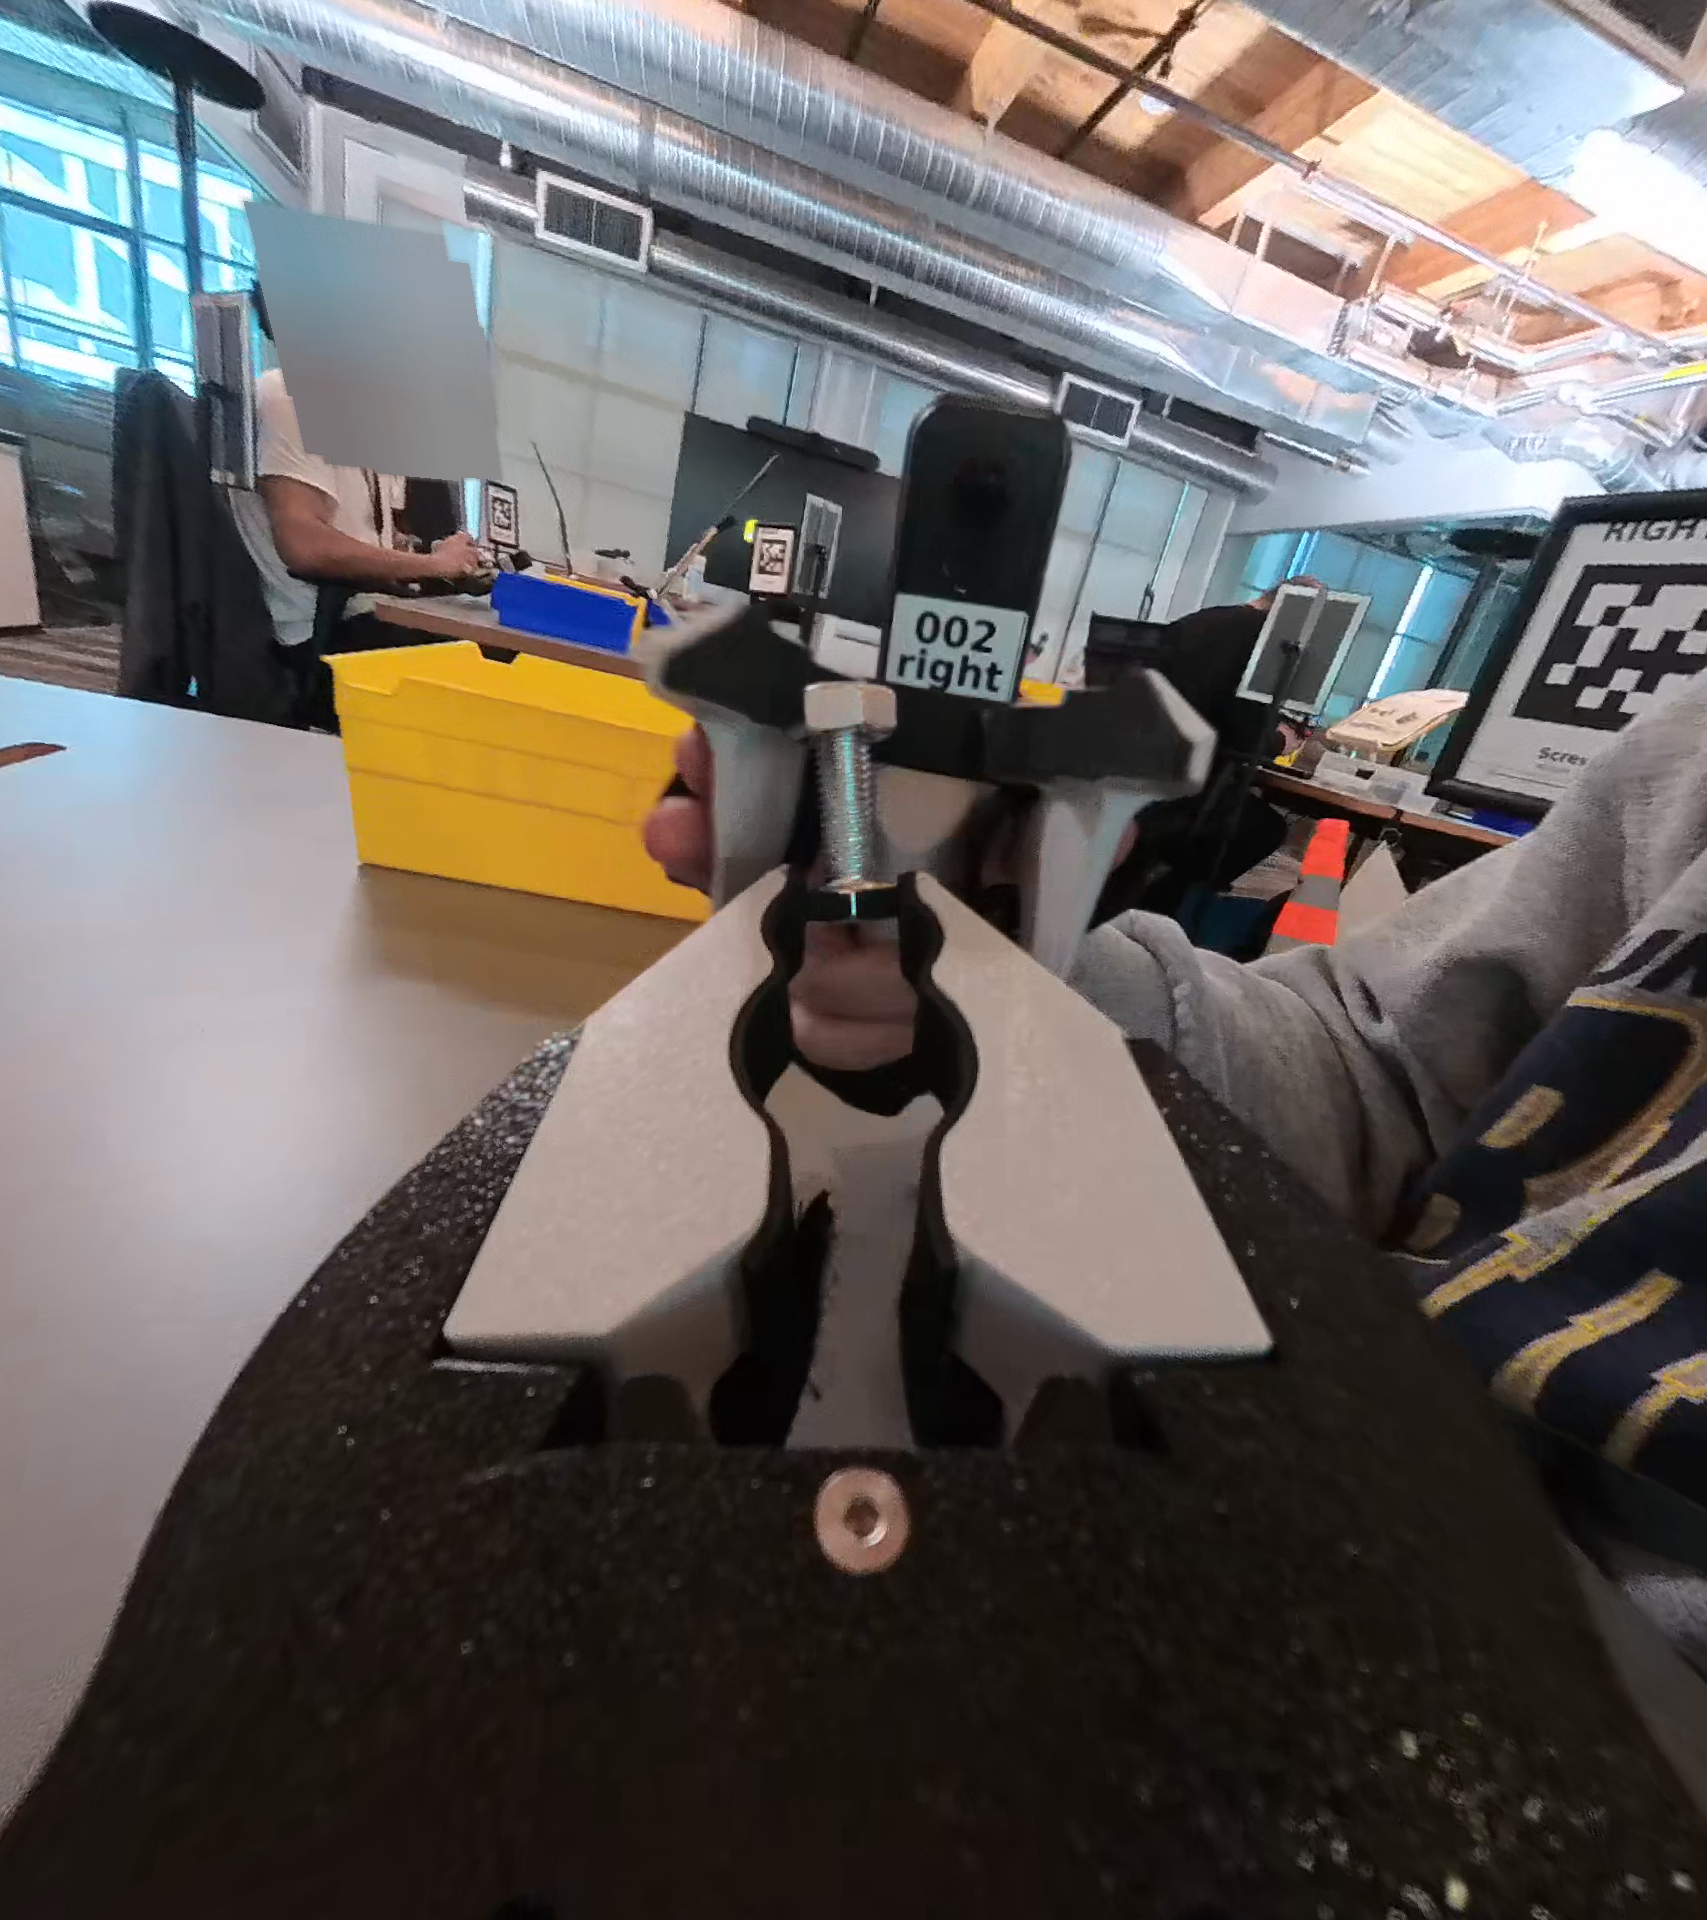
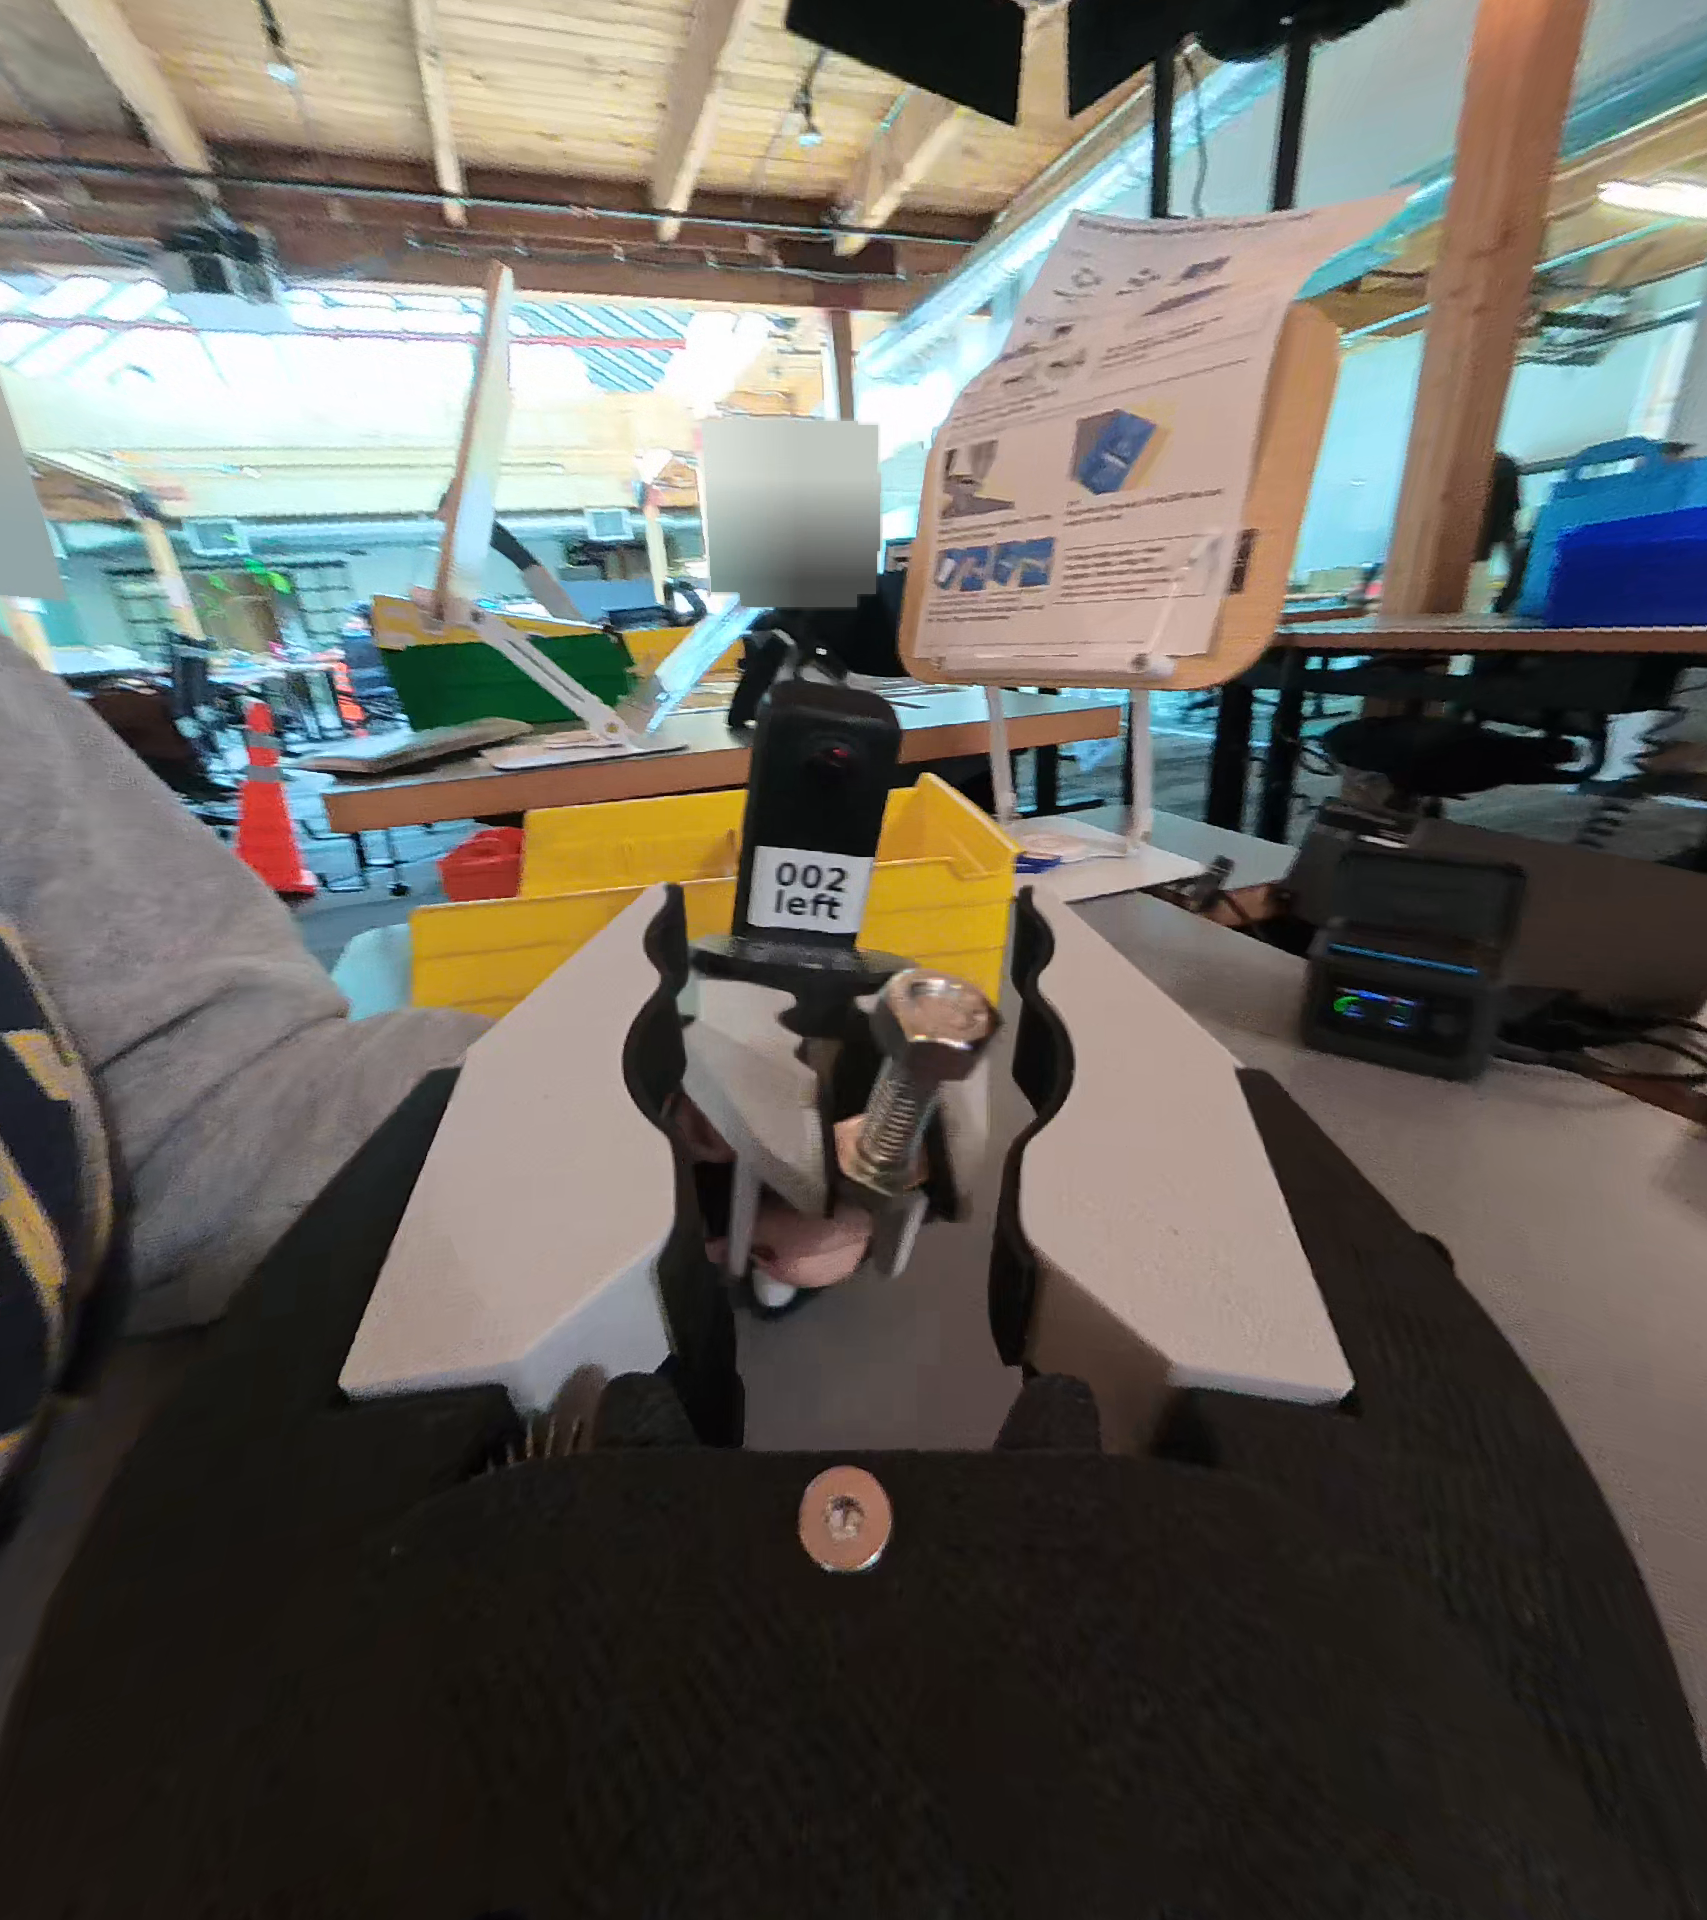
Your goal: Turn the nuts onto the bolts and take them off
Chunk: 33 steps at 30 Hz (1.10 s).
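Observation:
My left gripper [image 1: 854,899] is shut on a nut [image 1: 854,906] at its fingertips. A silver bolt [image 1: 849,800] stands up out of the nut, hex head on top. My right gripper [image 2: 844,920] faces it with its jaws wide open. The bolt [image 2: 906,1091] sits between the open fingers, nearer the right-hand finger [image 2: 1036,997], and touches neither. The nut [image 2: 875,1164] and the left gripper [image 2: 870,1205] holding it show in the right wrist view. The right gripper [image 1: 932,717] also shows in the left wrist view, behind the bolt head.
Stacked yellow bins [image 1: 506,769] stand on the grey table [image 1: 101,987] just beyond the grippers. A small black device [image 2: 1400,987] with cables sits at the right. A paper sheet on a stand [image 2: 1109,457] rises behind. A person's grey sleeve [image 1: 1400,987] is close by. It is some 30 centimetres from my right tips to the small black device [image 2: 1400,987].

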Available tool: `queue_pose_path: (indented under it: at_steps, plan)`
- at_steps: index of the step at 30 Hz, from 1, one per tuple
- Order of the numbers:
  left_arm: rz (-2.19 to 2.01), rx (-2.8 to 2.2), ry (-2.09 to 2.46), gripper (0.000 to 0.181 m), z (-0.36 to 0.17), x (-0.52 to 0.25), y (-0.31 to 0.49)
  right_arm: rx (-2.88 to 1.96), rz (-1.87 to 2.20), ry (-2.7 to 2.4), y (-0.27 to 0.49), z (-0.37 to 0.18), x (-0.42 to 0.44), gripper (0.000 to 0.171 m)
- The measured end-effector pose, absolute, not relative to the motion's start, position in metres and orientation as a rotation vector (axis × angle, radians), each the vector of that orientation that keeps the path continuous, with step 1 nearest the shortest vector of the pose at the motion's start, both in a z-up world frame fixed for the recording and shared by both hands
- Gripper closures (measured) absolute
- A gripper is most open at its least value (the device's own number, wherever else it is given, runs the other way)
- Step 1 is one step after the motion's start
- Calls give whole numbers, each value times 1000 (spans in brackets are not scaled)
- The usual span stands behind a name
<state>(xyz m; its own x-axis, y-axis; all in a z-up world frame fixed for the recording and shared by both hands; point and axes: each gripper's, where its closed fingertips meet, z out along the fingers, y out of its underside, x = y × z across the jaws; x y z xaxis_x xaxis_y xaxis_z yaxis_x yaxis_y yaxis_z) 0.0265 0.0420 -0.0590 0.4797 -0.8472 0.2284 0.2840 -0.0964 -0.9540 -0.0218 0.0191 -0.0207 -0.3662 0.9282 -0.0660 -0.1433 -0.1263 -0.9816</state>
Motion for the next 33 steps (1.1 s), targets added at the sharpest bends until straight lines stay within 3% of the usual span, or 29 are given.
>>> queue_pose_path:
  at_steps: [3,5,11,16,19,25,31,33]
  plan:
    - [-1005,-1327,491,167,-54,9,44,-988,1641,-1298,22,-28,-12,110]
    - [-998,-1326,441,167,-52,-4,47,-977,1672,-1290,26,-31,0,128]
    - [-1063,-1368,538,166,-61,23,42,-982,1640,-1244,28,-26,-15,104]
    - [-1014,-1355,507,167,-57,10,44,-970,1669,-1269,19,-30,-14,106]
    - [-956,-1382,454,166,-58,-7,49,-1008,1617,-1276,32,-38,-6,117]
    - [-991,-1372,514,167,-61,22,46,-998,1620,-1227,32,-32,-13,109]
    - [-1044,-1249,390,167,-42,1,45,-939,1725,-1187,25,-22,-6,110]
    - [-1053,-1210,311,167,-35,-20,45,-942,1749,-1182,28,-23,0,120]
